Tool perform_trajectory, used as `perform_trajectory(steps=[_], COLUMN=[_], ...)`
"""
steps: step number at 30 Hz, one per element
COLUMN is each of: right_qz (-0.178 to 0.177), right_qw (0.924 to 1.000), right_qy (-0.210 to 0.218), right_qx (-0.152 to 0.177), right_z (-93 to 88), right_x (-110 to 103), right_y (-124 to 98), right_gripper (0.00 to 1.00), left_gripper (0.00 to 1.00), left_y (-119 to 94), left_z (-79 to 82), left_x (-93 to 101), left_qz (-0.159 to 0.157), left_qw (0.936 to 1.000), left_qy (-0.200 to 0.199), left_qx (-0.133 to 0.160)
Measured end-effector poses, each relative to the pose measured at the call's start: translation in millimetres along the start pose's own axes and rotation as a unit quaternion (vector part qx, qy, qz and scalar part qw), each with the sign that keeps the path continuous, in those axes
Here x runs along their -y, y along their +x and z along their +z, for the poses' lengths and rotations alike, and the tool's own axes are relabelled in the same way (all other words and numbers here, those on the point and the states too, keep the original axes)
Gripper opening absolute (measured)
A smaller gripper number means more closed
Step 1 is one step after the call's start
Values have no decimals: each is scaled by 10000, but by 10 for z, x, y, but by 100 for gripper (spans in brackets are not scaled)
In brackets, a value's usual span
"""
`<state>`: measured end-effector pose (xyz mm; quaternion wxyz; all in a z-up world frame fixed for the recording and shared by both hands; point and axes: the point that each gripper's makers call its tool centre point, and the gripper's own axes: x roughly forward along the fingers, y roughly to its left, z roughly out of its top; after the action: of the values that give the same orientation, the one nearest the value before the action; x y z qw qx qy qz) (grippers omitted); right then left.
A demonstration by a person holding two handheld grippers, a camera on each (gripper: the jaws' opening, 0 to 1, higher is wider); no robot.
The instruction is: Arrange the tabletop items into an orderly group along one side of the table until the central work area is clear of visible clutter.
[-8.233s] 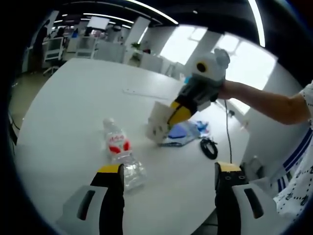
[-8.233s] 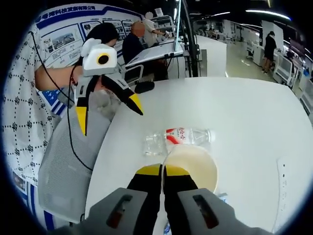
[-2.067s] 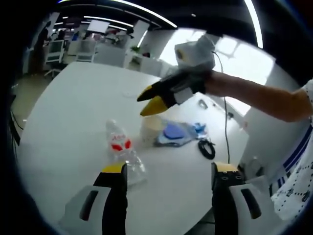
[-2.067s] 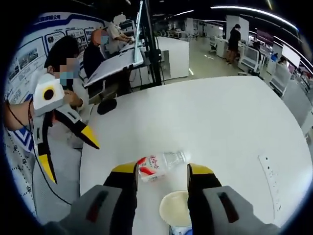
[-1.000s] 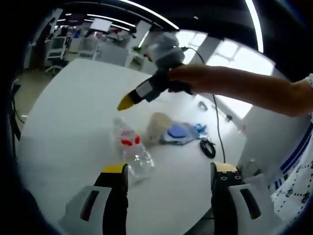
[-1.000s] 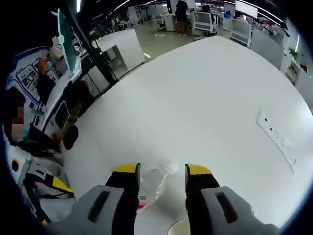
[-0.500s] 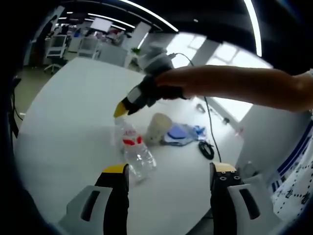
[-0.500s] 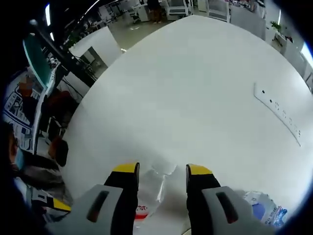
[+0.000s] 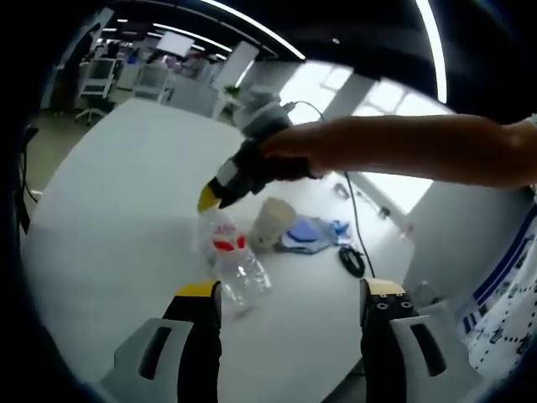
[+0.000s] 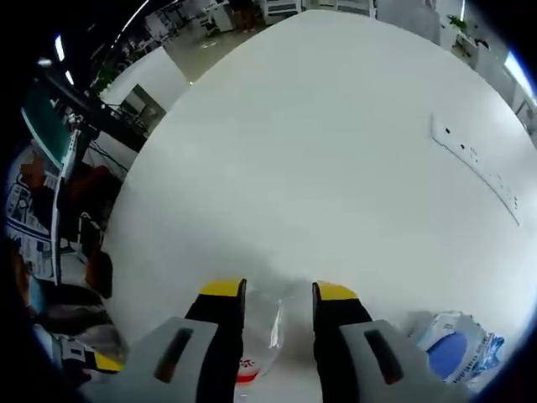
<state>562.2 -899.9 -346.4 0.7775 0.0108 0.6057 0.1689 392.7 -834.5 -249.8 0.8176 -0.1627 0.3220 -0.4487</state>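
- Right claw (image 10: 275, 295) is down over the bottle (image 10: 256, 336), jaws a little apart on either side of its upper end; whether they touch the plastic I can't tell.
- In the left gripper view, that claw (image 9: 210, 198) sits at the bottle's (image 9: 232, 260) cap end, with the bottle lying on the white bench (image 9: 109, 210), red label up.
- Left claw (image 9: 285, 292) hangs spread and empty, just short of the bottle's base.
- Handling guess: clear thin plastic, looks near empty, so light, squashy and slick; it could roll or squirt out of a hard pinch.
- Best hold is probably the neck or the labelled waist, where it's stiffer.
- The cup (image 9: 270, 220), the blue packet (image 9: 306, 232) and the black cable (image 9: 350, 259) already sit grouped toward the bench edge; the bottle likely belongs beside them.
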Motion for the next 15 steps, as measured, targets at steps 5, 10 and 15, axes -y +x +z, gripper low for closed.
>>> perform_trajectory(steps=[5,10,15], right_qz=[-12,29,19], right_qw=[9999,9995,9993], right_qy=[108,301,370], right_qx=[-31,61,108], right_z=[-27,-24,-15], right_x=[18,-6,-20], right_y=[55,81,96], right_gripper=[25,21,20], left_gripper=[63,63,63], left_y=[15,10,-4], left_z=[-17,-30,-39], left_x=[5,14,-11], left_qz=[-35,-59,-48], left_qw=[10000,10000,10000], left_qy=[-15,-22,-33], left_qx=[2,1,-7])
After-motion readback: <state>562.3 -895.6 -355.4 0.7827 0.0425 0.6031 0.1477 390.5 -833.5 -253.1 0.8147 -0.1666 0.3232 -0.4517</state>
